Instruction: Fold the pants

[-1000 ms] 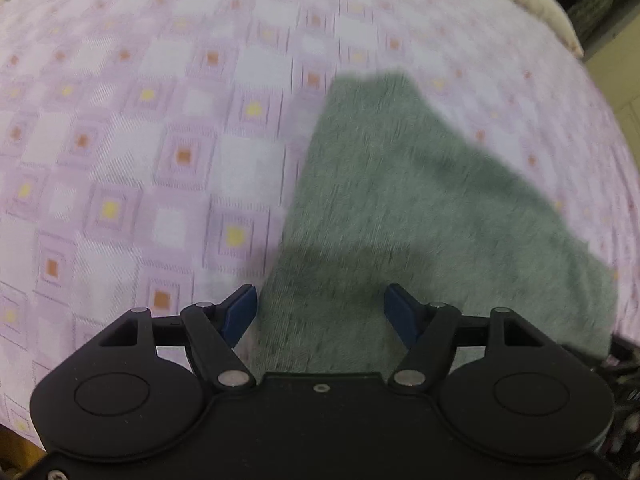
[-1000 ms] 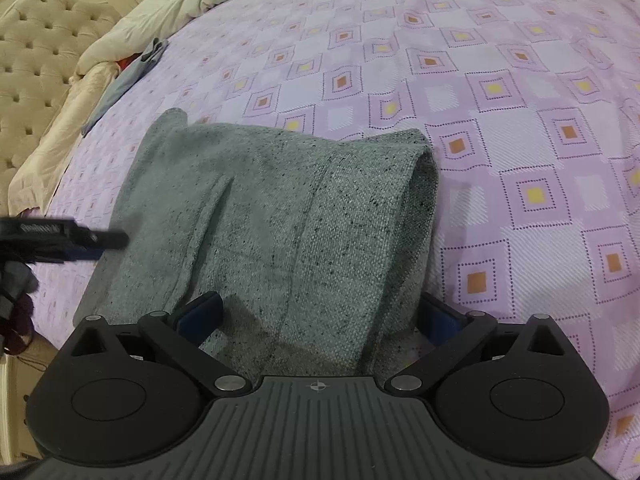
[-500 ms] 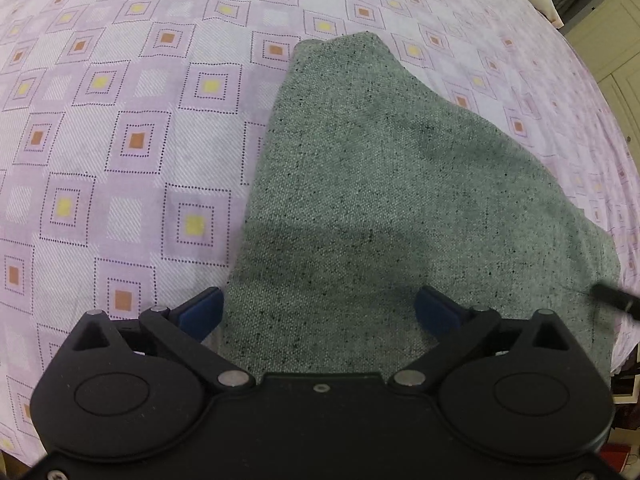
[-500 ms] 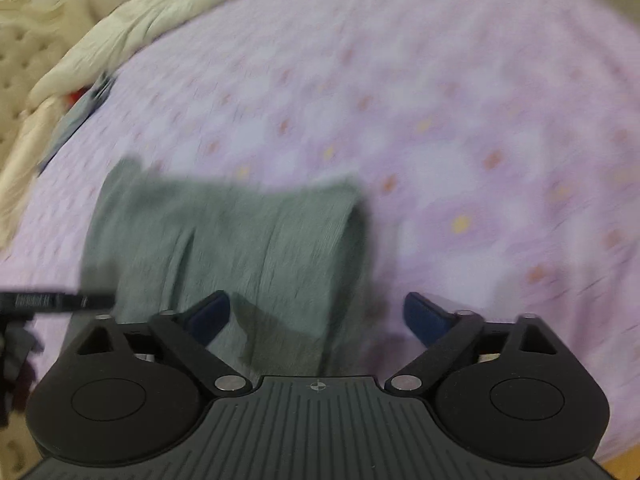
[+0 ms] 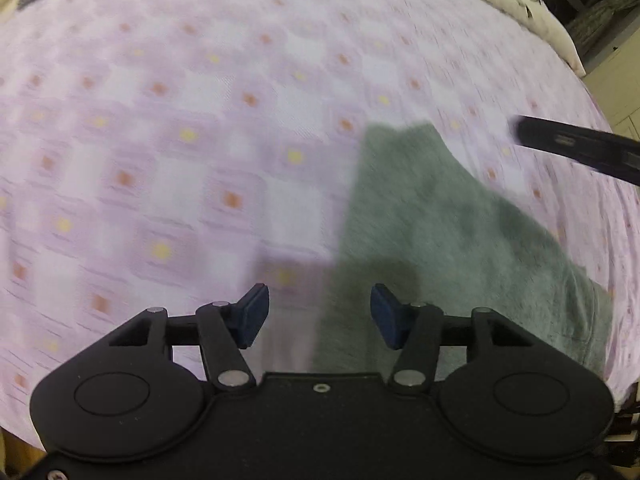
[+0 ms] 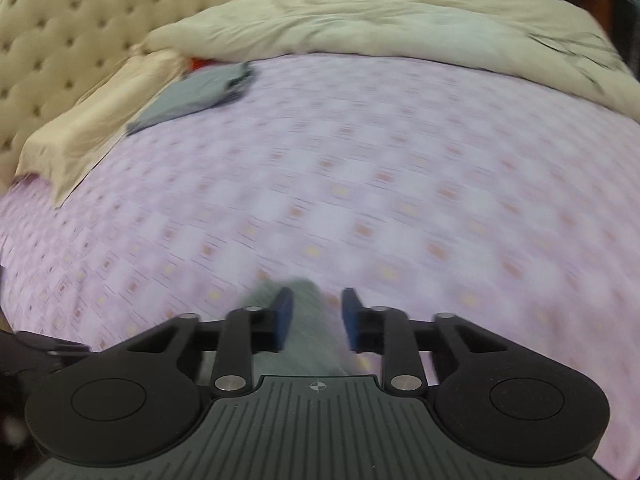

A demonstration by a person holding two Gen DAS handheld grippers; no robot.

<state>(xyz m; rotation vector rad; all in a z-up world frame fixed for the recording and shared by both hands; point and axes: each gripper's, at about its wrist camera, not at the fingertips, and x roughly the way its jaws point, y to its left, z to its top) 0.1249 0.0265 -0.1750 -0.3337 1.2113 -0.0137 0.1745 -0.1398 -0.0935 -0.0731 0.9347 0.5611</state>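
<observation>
The folded grey-green pants (image 5: pixel 448 240) lie flat on the purple patterned bedsheet (image 5: pixel 180 140). My left gripper (image 5: pixel 318 308) hovers over their near left edge, its jaws closing, and its blue pads press on nothing. In that view my right gripper (image 5: pixel 576 148) is a black bar above the sheet, beyond the far right side of the pants. In the blurred right wrist view, the right gripper (image 6: pixel 316 312) has narrow, closing jaws. A corner of the pants (image 6: pixel 310 354) shows on the bed below the gap, and the cloth is not pinched.
A tufted cream headboard (image 6: pixel 60 40) and a cream duvet (image 6: pixel 400 28) line the far side of the bed. A folded grey garment (image 6: pixel 192 96) lies near a cream pillow (image 6: pixel 88 128). Bare sheet stretches left of the pants.
My right gripper has swung up and away from the pants, rolled, and narrowed its jaws, which had straddled the cloth. The left gripper's jaws widened, then narrowed, and it shifted a little.
</observation>
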